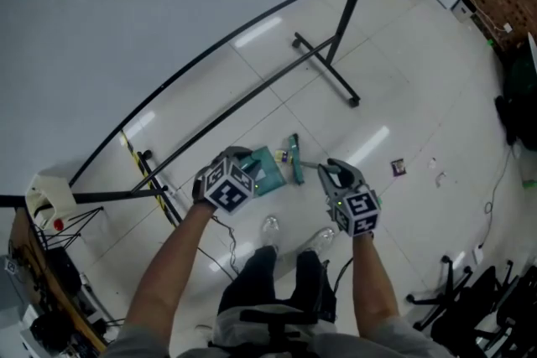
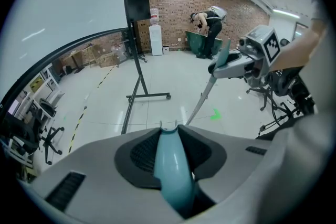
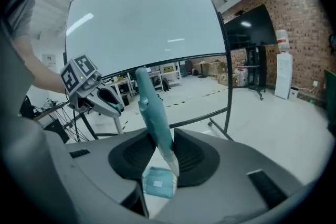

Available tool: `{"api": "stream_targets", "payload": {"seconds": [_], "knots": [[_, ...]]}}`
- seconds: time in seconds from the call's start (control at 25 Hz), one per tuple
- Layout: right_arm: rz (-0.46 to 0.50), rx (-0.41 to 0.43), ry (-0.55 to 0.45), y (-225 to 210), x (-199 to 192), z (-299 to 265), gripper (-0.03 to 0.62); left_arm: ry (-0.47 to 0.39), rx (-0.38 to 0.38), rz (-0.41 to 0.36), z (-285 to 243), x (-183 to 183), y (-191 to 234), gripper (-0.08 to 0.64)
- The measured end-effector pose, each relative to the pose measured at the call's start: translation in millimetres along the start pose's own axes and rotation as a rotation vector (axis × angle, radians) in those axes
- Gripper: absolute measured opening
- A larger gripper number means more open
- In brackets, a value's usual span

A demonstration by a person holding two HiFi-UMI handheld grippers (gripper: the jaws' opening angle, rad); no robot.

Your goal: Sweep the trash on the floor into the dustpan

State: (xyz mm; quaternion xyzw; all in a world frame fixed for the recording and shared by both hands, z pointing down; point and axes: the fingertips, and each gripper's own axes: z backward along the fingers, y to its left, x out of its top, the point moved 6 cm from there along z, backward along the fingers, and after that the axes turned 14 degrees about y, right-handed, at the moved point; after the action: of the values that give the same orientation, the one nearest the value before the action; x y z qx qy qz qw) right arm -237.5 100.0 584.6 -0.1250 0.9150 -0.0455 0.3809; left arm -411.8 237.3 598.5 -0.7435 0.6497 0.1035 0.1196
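Though contents unclear, dustpan in left tongs, broom in right tongs.

No legible text — none anywhere

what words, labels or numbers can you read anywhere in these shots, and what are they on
No text is readable in any view.
Marker cubes on the left gripper and right gripper: black-and-white square patterns, no letters.
White sticker on the teal brush: too small to read.
Wrapper on the floor: too small and blurred to read.
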Motion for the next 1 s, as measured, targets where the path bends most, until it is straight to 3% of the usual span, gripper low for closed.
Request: {"api": "stream_targets", "payload": {"seconds": [0.24,0.36,0.68,0.84,1.0], "knots": [[-0.030,0.148,0.014,24,1,-9,0.114,0.004,0.002,0.002,-2,-1,6,0.100],[-0.056,0.153,-0.011,23,8,-3,0.110,0.001,-0.008,0.005,-2,-4,8,0.100],[-0.111,0.027,-0.169,-14,28,72,0.103,-0.036,-0.074,-0.134,-3,18,-24,0.100],[-0.166,-0.081,-0.254,-57,21,138,0.103,-0.050,-0.101,-0.230,-10,78,-57,0.100],[-0.159,-0.190,-0.299,-113,5,196,0.103,-0.049,-0.121,-0.294,-22,148,-100,0.100]]}}
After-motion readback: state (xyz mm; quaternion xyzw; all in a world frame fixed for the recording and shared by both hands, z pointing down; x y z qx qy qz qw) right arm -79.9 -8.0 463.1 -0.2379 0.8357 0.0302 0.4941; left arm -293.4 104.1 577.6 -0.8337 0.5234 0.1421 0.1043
